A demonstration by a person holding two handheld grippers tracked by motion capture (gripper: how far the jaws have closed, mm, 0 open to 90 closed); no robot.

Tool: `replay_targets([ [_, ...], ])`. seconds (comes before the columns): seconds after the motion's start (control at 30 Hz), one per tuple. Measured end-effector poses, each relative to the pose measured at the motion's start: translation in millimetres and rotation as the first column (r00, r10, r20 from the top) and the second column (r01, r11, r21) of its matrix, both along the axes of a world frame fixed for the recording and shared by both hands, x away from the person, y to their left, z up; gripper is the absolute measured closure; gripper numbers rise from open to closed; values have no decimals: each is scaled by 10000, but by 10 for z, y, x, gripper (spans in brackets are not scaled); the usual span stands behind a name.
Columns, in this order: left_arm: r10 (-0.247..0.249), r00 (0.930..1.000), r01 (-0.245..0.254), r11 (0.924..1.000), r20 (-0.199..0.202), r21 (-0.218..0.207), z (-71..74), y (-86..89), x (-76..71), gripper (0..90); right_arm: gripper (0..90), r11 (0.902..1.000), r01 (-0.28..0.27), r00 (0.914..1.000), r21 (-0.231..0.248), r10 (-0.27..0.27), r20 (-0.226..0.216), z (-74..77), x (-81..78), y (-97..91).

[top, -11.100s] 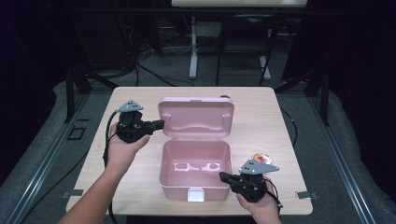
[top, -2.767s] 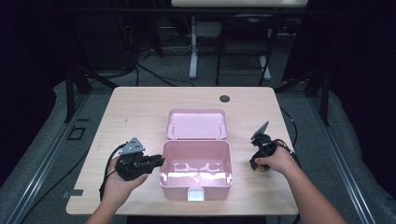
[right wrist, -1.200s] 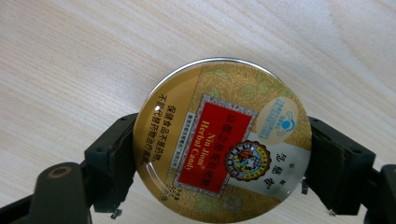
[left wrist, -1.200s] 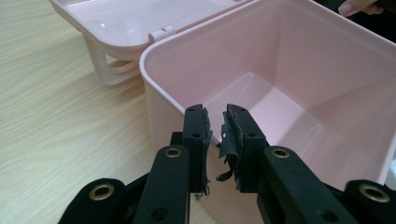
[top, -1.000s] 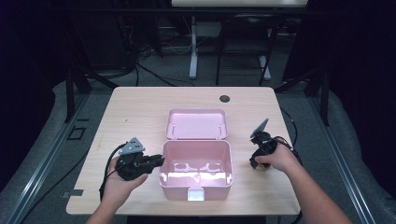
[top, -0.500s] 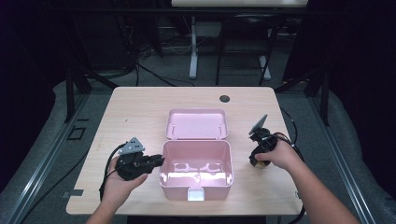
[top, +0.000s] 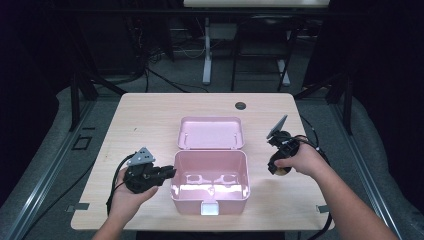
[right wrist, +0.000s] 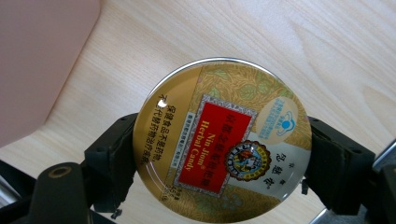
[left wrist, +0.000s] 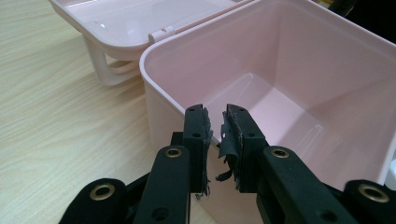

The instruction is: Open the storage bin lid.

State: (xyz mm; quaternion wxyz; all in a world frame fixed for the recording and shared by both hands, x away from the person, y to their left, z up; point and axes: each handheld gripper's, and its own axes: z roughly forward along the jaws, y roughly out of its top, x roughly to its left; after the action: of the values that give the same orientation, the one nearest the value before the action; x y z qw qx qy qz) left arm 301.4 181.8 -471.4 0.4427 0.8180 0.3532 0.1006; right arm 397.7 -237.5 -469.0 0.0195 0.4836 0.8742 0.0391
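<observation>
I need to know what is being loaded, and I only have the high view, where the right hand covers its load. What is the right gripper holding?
Observer: In the right gripper view, the right gripper has its jaws shut on the edges of a round gold tin. The tin's red label reads Herbal Candy.
Operator: Is it over the box yet?
Observer: No. Bare wooden table lies behind the tin, and the pink box sits off at the picture's edge.
Operator: And the left gripper?
Observer: In the left gripper view, the left gripper is closed on the box's side wall, with one jaw outside the rim and one inside.
</observation>
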Motion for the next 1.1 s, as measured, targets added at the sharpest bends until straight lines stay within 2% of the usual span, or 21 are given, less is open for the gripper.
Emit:
replay_targets([
  [0.37, -4, 10000, 4, 10000, 5, 12, 1, 0, 1, 786, 195, 9993, -356, 9994, -96, 357, 22, 236, -27, 65],
  [0.57, -3, 10000, 3, 10000, -6, -19, -1, 1, 0, 786, 195, 9985, -538, 9985, 37, 538, 111, 355, -44, 91],
  [0.8, 4, 10000, -4, 10000, 2, -14, 0, 0, 0, 786, 196, 9964, -849, 9964, -14, 849, -22, 469, -70, 142],
  [1.1, 34, 10000, -34, 10000, -33, -54, -1, -1, 0, 786, 196, 9890, -1463, 9892, -218, 1465, 87, 629, -124, 238],
])
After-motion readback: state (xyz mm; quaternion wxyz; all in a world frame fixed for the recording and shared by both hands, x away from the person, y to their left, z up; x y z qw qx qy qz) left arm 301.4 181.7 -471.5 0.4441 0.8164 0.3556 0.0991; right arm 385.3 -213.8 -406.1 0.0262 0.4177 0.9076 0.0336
